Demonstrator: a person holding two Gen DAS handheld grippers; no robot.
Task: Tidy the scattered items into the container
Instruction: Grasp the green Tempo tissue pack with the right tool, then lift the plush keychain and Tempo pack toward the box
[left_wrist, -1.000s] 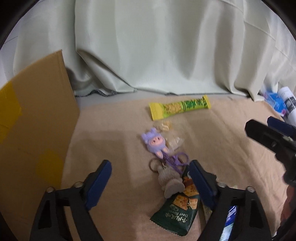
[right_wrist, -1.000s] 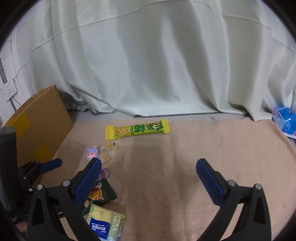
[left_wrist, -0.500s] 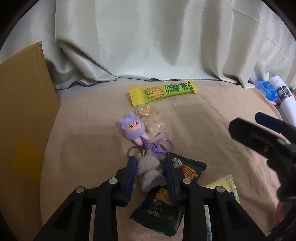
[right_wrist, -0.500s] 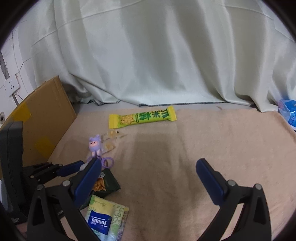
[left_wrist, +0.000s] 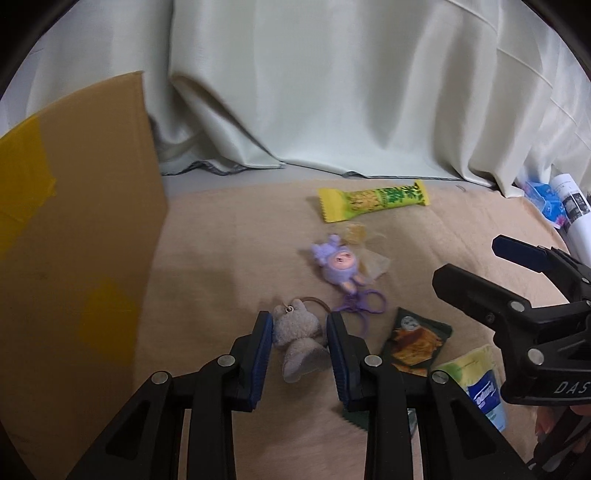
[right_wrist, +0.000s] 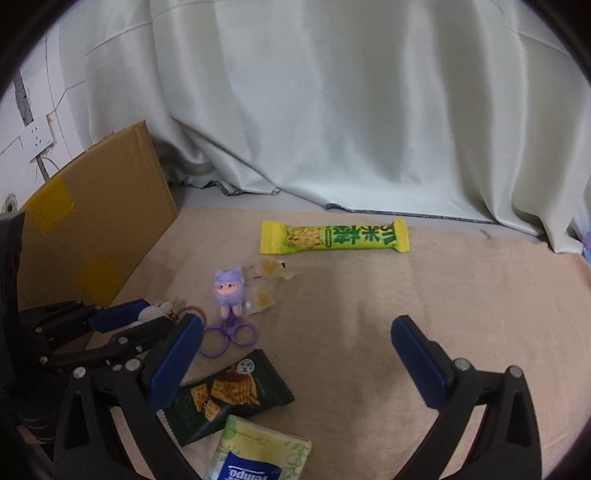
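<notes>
My left gripper (left_wrist: 300, 332) is shut on a grey plush keychain (left_wrist: 295, 334) and holds it just above the beige cloth; in the right wrist view the left gripper (right_wrist: 122, 321) shows at the left. The cardboard box (left_wrist: 70, 236) stands to the left. A purple pig keychain (left_wrist: 338, 264), two clear candy wrappers (left_wrist: 373, 264), a yellow-green snack bar (left_wrist: 373, 199), a dark green chip packet (left_wrist: 415, 341) and a tissue pack (left_wrist: 476, 380) lie on the cloth. My right gripper (right_wrist: 295, 354) is open and empty above the cloth.
A pale curtain (right_wrist: 314, 110) hangs behind the cloth. A blue pack (left_wrist: 546, 199) and a white roll (left_wrist: 576, 210) lie at the far right. A wall socket (right_wrist: 35, 138) shows at the left of the right wrist view.
My left gripper closed on the grey plush keychain, then carried it a little to the left, away from the purple keychain and the chip packet. The right gripper stayed open.
</notes>
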